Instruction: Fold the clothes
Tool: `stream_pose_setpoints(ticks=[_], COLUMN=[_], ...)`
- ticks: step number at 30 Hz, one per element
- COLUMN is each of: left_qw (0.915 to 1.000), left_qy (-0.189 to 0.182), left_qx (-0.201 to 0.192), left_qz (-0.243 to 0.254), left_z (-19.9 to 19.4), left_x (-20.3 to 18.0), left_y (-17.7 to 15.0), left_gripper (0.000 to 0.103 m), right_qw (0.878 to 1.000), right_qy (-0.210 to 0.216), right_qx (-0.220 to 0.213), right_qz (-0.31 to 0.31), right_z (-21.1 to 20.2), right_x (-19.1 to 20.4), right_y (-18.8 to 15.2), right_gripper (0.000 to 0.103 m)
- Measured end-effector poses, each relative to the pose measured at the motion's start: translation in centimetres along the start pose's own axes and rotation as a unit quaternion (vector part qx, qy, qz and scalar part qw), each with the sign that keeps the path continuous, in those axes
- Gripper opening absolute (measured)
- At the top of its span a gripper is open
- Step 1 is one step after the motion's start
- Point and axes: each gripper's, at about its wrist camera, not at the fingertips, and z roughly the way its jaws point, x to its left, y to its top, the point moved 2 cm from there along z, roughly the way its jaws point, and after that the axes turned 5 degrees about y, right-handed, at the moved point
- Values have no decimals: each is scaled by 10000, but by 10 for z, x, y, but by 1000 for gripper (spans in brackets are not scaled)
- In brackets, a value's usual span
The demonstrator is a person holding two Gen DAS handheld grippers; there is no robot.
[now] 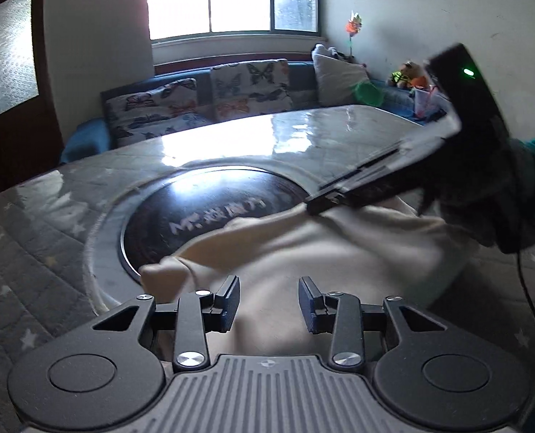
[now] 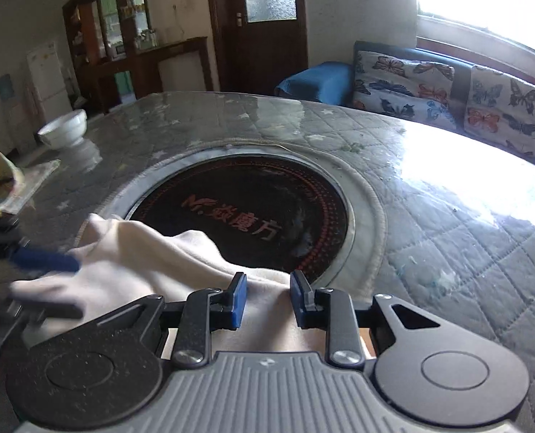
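Cream garment (image 1: 303, 249) beneath both parted grippers, left gripper (image 1: 269, 303), right gripper (image 2: 268, 297).

left gripper (image 2: 43, 281) blurred, garment (image 1: 303, 252) partly hidden

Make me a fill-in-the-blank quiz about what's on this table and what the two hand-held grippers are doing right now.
1. The garment lying on the table is ____ in colour.
2. The sofa cushions are printed with ____.
3. At the table's far edge stands a white ____.
4. The left hand-held gripper and the right hand-held gripper both have their jaws ____, with nothing clamped.

Missing words: cream; butterflies; bowl; open
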Motion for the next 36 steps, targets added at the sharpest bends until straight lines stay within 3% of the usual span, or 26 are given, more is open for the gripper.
stream_pose_setpoints(ticks=[9, 16, 25, 36], left_qw=[10000, 9998, 9992, 9977], left_qy=[9, 7, 27, 46], left_qx=[-39, -58, -75, -97], left_qz=[-78, -190, -388, -676], left_z=[-5, -9, -15, -25], left_x=[-8, -8, -4, -1], left_y=[-14, -18, -19, -28], left_gripper=[39, 41, 52, 62], right_qw=[9994, 9990, 9978, 9960], right_qy=[240, 236, 422, 435], right_qx=[-15, 203, 166, 334], right_qz=[-236, -320, -481, -712], right_z=[-3, 30, 31, 62], right_x=[25, 39, 55, 76], right_y=[9, 14, 26, 39], right_gripper=[33, 33, 43, 47])
